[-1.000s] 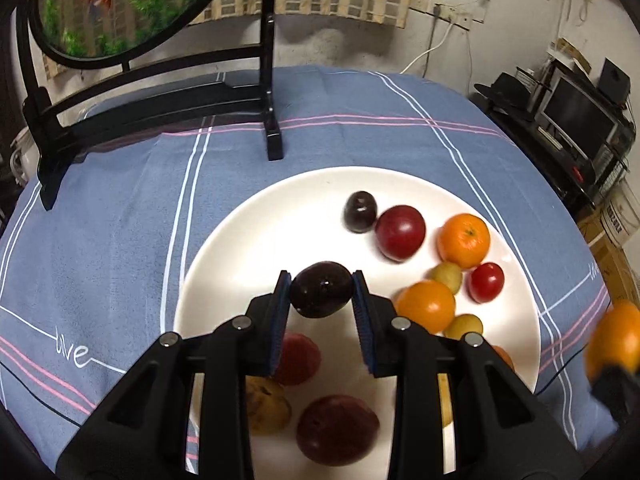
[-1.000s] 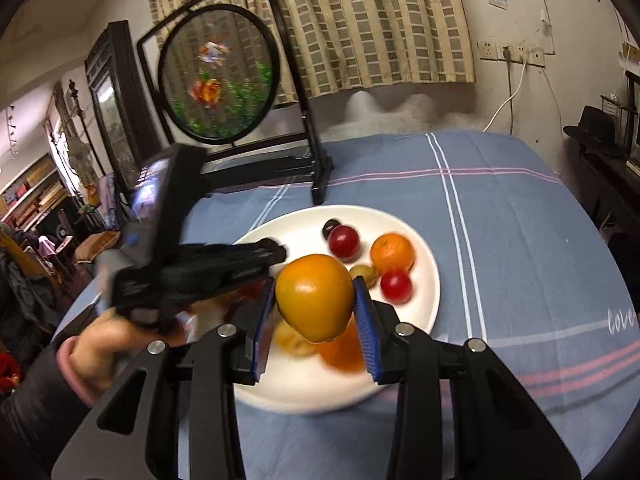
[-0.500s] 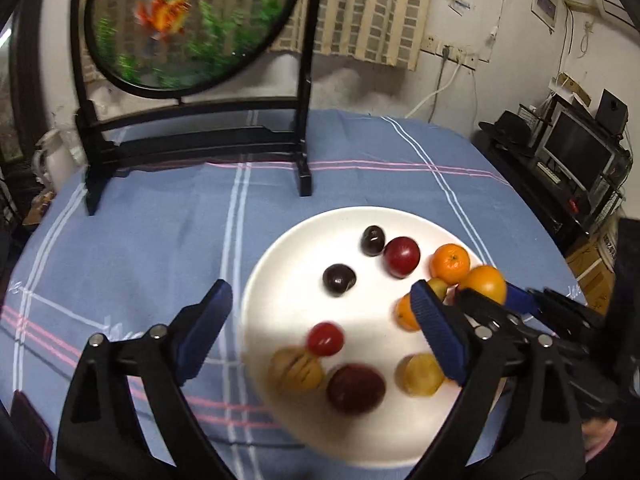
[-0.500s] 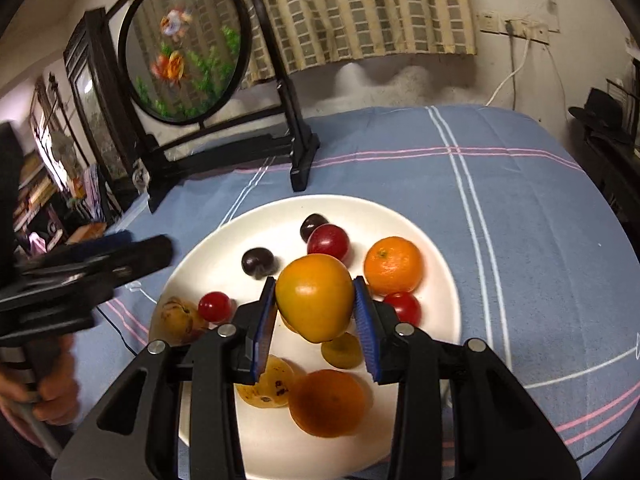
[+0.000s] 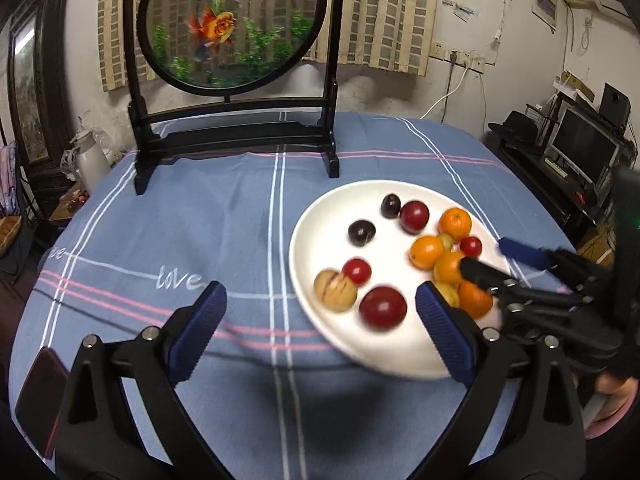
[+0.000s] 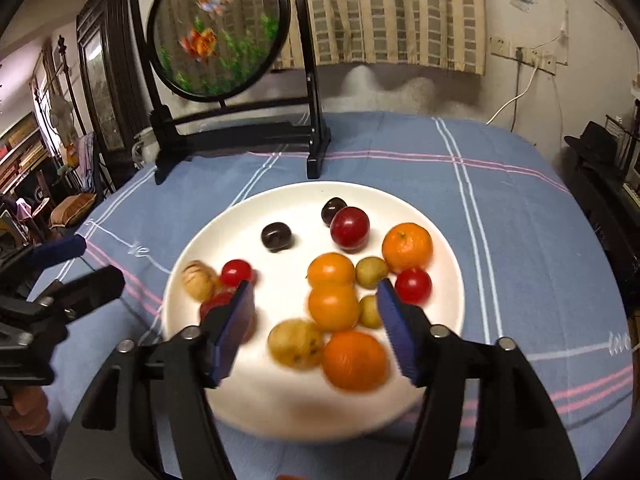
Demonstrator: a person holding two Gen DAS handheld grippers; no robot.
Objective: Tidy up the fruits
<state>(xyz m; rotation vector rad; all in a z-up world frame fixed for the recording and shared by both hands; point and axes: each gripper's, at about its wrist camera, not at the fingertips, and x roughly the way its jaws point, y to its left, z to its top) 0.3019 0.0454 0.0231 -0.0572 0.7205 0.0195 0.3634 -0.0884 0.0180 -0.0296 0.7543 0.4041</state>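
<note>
Now both claws, left gripper (image 5: pixel 320 320) and right gripper (image 6: pixel 316 320), jaws just opened wide, empty above the plate (image 6: pixel 400 200).

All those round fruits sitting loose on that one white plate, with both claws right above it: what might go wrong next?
Two risks, as I judge it. The right gripper has just been opening, and the orange fruit under it lies unheld among tightly packed neighbours; a nudge might roll them about the plate. The left gripper, also open and empty, hangs beside the right gripper over the same plate, so the two might bump if both reach in.
</note>
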